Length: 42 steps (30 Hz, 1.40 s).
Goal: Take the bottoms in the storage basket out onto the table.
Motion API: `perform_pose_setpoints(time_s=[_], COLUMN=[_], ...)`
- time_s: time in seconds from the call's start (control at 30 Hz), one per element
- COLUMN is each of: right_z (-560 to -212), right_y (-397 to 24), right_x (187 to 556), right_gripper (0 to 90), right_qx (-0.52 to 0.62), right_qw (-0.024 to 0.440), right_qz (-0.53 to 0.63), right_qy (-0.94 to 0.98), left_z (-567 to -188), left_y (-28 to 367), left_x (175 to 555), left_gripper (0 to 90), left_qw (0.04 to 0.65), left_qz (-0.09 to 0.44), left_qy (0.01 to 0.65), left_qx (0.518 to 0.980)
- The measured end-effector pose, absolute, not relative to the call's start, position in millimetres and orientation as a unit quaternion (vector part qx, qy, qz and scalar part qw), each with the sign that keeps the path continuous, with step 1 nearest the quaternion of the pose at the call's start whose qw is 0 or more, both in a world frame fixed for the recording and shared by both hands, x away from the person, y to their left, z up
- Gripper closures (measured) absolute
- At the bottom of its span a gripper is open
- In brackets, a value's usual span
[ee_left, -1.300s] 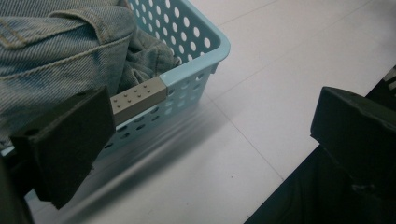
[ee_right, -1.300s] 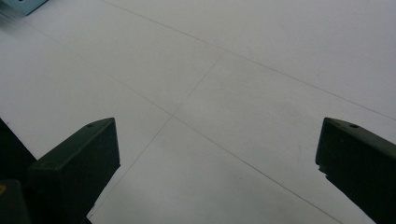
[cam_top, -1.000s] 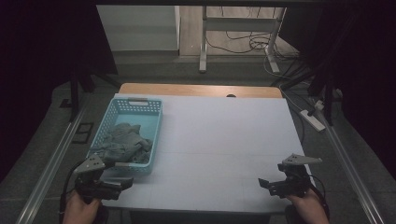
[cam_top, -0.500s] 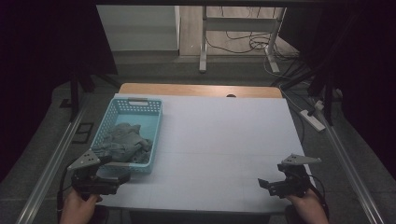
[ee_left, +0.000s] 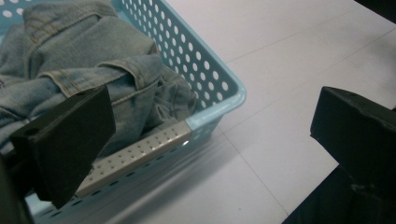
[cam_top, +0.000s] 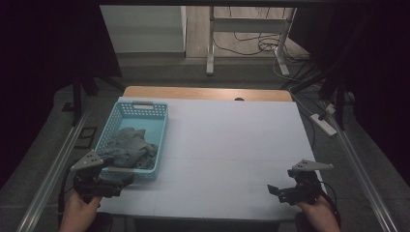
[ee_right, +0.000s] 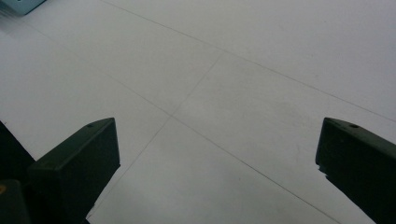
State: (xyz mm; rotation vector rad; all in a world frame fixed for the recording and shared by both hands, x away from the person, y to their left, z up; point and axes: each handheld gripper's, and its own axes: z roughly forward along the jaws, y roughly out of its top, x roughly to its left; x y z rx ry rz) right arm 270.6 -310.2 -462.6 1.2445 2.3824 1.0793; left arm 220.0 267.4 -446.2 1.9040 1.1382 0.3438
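A light blue perforated basket (cam_top: 162, 137) stands on the left side of the white table (cam_top: 232, 140), holding a crumpled denim garment (cam_top: 128, 147). My left gripper (cam_top: 124, 180) hovers at the basket's near end with its jaws wide apart and nothing between them. The left gripper view has the basket's corner (ee_left: 219, 79), the denim (ee_left: 93, 56) and a grey handle strip (ee_left: 140, 149) just ahead of the left gripper (ee_left: 215, 126). At the near right my right gripper (cam_top: 276, 192) is open. In its own view the right gripper (ee_right: 217, 149) hangs over bare table (ee_right: 233, 70).
A wooden strip (cam_top: 208, 93) edges the table's far side. Metal rails (cam_top: 53, 169) run along both sides. A white power strip (cam_top: 324, 123) lies on the floor at the right, and cables and desk legs (cam_top: 210, 48) stand beyond the table.
The left gripper has shifted slightly left along the table's near edge, staying open by the basket. The right gripper has hardly moved.
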Motion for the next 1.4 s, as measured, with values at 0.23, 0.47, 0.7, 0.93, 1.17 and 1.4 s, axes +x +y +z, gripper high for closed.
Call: perform_pose_setpoints(time_s=[0.23, 0.47, 0.7, 0.93, 1.17, 1.4], right_z=[-462.6, -462.5, -463.0, -463.0, -463.1, -463.3], right_y=[-310.4, -310.2, -309.6, -309.6, -309.5, -309.4], right_x=[270.7, 271.0, 271.4, 271.5, 271.6, 271.6], right_gripper=[0.0, 0.0, 0.0, 0.0, 0.0, 0.0], right_qx=[0.427, 0.428, 0.427, 0.426, 0.425, 0.425], right_qw=[0.123, 0.122, 0.120, 0.120, 0.119, 0.119], right_qz=[0.369, 0.366, 0.365, 0.364, 0.364, 0.364], right_qy=[0.817, 0.817, 0.818, 0.819, 0.820, 0.820], left_z=[-442.4, -439.1, -436.0, -433.0, -429.8, -430.1], left_y=[270.0, 273.9, 278.8, 281.1, 283.4, 288.4], left_x=[229.3, 238.1, 249.8, 263.3, 277.4, 292.5], left_gripper=[0.0, 0.0, 0.0, 0.2, 0.0, 0.0], left_qw=[0.428, 0.426, 0.422, 0.419, 0.413, 0.405], left_qz=[0.135, 0.133, 0.130, 0.129, 0.132, 0.127], left_qy=[0.466, 0.469, 0.479, 0.481, 0.480, 0.486], left_qx=[0.763, 0.762, 0.759, 0.759, 0.763, 0.764])
